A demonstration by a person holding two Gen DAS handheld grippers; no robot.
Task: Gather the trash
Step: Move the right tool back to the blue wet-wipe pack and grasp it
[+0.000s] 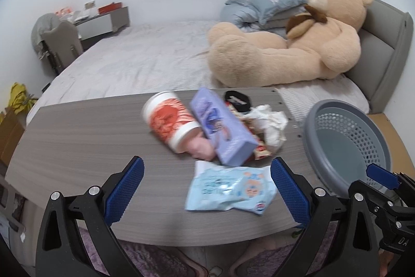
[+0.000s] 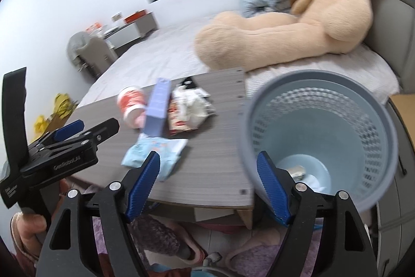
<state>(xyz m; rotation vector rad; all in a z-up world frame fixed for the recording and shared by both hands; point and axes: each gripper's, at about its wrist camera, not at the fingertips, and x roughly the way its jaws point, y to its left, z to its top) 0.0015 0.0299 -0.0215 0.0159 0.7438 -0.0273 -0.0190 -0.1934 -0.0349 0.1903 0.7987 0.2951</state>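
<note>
On the grey wood table lies a pile of trash: an orange-and-white paper cup on its side, a purple box, crumpled white tissue, a red-white wrapper, a black item and a light blue wet-wipe pack. My left gripper is open just before the blue pack. My right gripper is open and empty at the table's front edge, beside the grey-blue perforated trash basket. The basket holds a few scraps at its bottom.
A bed with a big tan teddy bear and blue pillows lies behind the table. A desk and chair stand at the far left. Slippers and a purple rug lie under the table.
</note>
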